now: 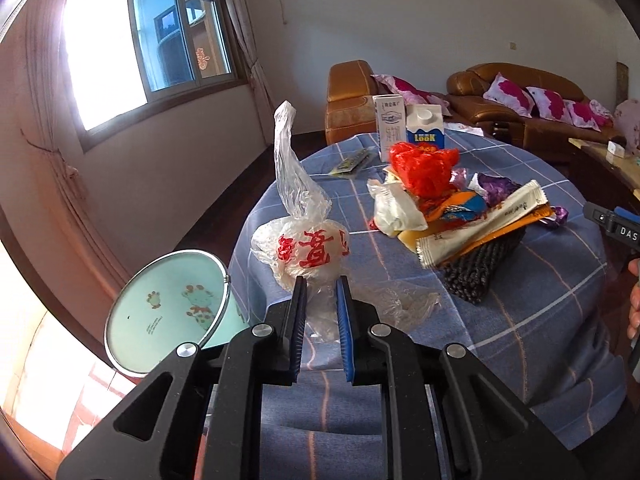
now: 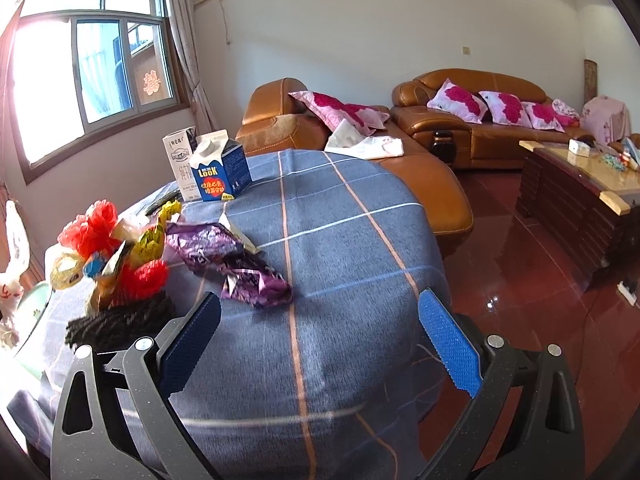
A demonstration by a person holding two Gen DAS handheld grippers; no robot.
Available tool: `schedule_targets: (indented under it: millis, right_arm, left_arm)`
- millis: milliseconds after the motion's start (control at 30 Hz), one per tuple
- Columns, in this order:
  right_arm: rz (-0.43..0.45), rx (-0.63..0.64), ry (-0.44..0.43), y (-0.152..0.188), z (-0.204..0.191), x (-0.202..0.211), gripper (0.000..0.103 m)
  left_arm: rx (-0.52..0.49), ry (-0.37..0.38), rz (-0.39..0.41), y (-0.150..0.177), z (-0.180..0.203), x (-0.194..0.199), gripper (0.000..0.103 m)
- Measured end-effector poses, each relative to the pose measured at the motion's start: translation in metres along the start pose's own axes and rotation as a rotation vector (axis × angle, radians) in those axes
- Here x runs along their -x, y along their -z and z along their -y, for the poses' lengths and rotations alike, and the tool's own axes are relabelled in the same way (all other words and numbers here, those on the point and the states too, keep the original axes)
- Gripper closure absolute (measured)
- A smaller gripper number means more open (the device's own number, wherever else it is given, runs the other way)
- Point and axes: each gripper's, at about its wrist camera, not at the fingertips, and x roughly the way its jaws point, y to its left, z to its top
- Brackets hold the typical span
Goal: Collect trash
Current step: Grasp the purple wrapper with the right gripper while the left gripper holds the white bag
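Note:
A clear plastic bag with red characters (image 1: 308, 246) stands on the blue plaid tablecloth (image 1: 540, 288). My left gripper (image 1: 322, 284) is narrowly parted around the bag's lower edge, with thin plastic between the pads. A black woven basket (image 1: 480, 268) holds a heap of wrappers and a red bag (image 1: 420, 168). My right gripper (image 2: 320, 312) is wide open and empty above the cloth, just short of a crumpled purple wrapper (image 2: 256, 280). The basket (image 2: 116, 320) sits at its left.
Two cartons (image 1: 408, 126) stand at the table's far side, also in the right wrist view (image 2: 212, 168). A round mint-coloured tin lid (image 1: 172, 308) stands left of the table. Leather sofas (image 2: 460, 120) and a wooden coffee table (image 2: 580, 184) stand beyond.

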Motion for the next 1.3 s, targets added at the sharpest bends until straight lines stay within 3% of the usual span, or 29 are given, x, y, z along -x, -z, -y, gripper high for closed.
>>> schedule_targets:
  millis: [200,367,467,500,633,1000,1300]
  right_arm:
    - [-0.039,-0.020,-0.013,-0.017,-0.011,-0.026,0.013]
    - [-0.147,0.006,-0.031,-0.019,-0.027,-0.057,0.021]
    - [-0.185,0.054,-0.023,-0.013,-0.034,-0.066,0.043]
    - [-0.202,0.057,-0.037,-0.012,-0.035,-0.068,0.065]
    - [-0.182,0.087,-0.054,-0.009,-0.033,-0.065,0.074]
    - [-0.029,0.068,-0.045,-0.048,-0.022,-0.031,0.079]
    - [0.047,0.144,-0.134,-0.081,-0.077,-0.006,0.079]
  left_arm:
    - [0.033,-0.015,-0.037,0.003,-0.015,-0.011,0.088]
    - [0.043,-0.027,-0.036,0.002,-0.024,-0.011,0.088]
    - [0.053,-0.028,-0.041,0.003,-0.029,-0.013,0.088]
    - [0.055,-0.027,-0.041,0.004,-0.030,-0.013,0.088]
    - [0.060,-0.029,-0.037,0.003,-0.032,-0.013,0.088]
    - [0.050,-0.095,-0.015,-0.003,-0.051,-0.005,0.088]
    - [0.064,-0.179,-0.035,-0.002,-0.082,-0.007,0.088]
